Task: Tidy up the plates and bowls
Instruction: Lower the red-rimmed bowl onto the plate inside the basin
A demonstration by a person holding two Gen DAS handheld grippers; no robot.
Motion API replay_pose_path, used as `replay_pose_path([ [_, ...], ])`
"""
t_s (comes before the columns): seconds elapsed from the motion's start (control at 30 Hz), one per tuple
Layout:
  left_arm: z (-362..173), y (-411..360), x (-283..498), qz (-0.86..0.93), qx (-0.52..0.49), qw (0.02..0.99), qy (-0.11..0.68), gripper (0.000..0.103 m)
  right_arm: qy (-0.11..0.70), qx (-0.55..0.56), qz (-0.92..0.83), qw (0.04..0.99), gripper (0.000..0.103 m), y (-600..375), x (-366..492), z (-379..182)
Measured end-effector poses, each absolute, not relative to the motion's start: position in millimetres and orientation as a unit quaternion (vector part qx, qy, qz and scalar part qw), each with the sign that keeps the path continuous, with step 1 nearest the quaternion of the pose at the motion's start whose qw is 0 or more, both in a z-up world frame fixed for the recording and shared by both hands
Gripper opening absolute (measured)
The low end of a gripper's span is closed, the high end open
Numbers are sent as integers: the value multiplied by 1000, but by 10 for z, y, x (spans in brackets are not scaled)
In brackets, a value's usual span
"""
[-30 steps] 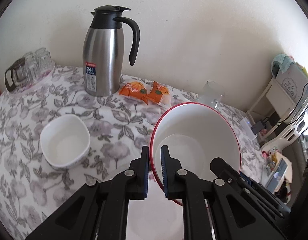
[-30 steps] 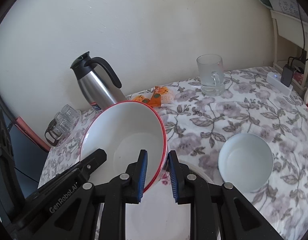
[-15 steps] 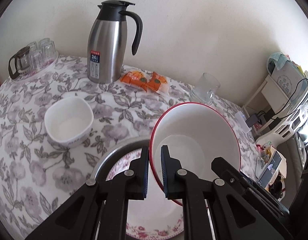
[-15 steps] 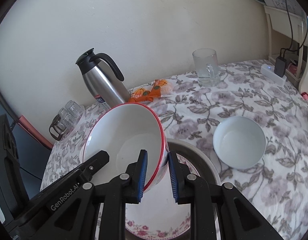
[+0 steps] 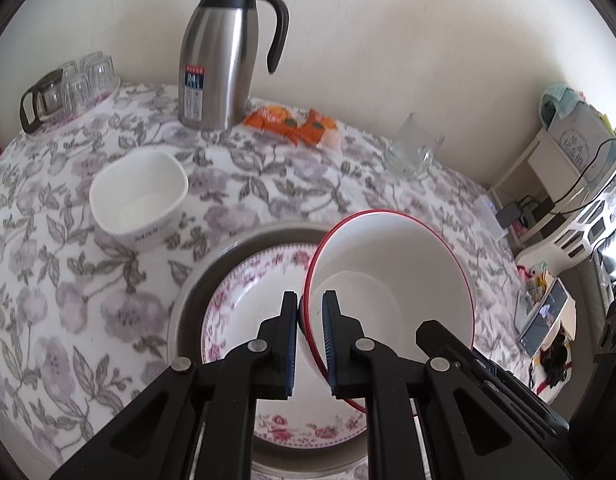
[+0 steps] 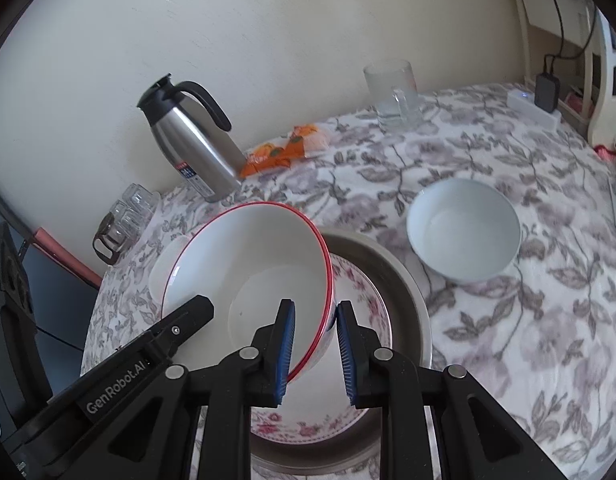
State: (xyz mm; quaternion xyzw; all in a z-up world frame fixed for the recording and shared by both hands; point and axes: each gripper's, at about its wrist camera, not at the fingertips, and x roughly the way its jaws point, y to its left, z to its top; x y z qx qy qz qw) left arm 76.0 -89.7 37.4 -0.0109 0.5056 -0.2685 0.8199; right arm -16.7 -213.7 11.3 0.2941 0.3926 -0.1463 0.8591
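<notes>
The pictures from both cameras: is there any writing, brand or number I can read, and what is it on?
"GenRobot.AI": white letters on the black arm of the left gripper, seen from the right wrist.
Label on the steel thermos jug: print and digits too blurred to read.
Grey print on the square white bowl: too small to read.
Orange snack packets: illegible.
</notes>
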Motion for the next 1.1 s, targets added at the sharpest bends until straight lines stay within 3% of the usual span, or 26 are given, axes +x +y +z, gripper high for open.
replay_pose_path([
  [1.1, -95, -899, 880, -233, -1, 794, 562, 13, 433, 308, -134, 836, 23, -2132, -31, -258],
])
